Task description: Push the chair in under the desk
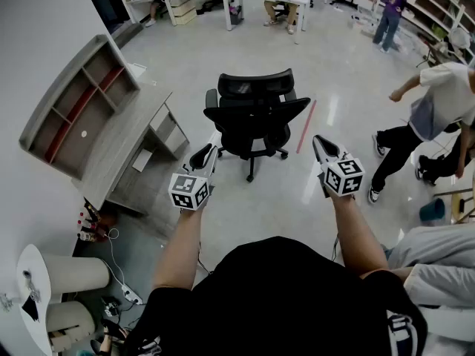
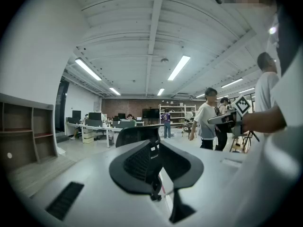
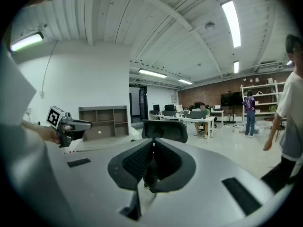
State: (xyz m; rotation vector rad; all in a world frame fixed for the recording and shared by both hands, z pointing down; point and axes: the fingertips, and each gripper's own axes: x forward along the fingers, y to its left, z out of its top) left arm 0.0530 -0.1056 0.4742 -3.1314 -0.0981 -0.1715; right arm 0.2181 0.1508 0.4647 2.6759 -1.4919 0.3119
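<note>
The black office chair (image 1: pixel 256 117) stands free on the open floor at about 12 o'clock from the person, well apart from the desk (image 1: pixel 126 150), which lies off at the chair's 9 o'clock against the white wall. The chair has a mesh back with a curved top edge, padded armrests and a star base on castors. No part of it is touched yet. The left gripper (image 1: pixel 208 152) and the right gripper (image 1: pixel 320 144) hover short of it at roughly 11 and 1 o'clock from the person, each with its ribbed black jaws pressed together on nothing. Judged from this, the task is at the approach step, and the pushing has not begun. The next move calls for bringing both closed tips against a firm part of the chair, then steering it round toward the desk opening. The castors should roll readily on the glossy pale floor (image 1: pixel 282 199), and the seat may swivel, so an even push from both sides looks wise. The desk is grey wood-grain board with a hutch (image 1: pixel 78 102) of open cubbyholes edged in red and a small drawer unit (image 1: pixel 167 128) beneath. A red strip (image 1: pixel 306 127) marks the floor at the chair's 3 o'clock, and a bystander (image 1: pixel 430 124) stands beyond it.
</note>
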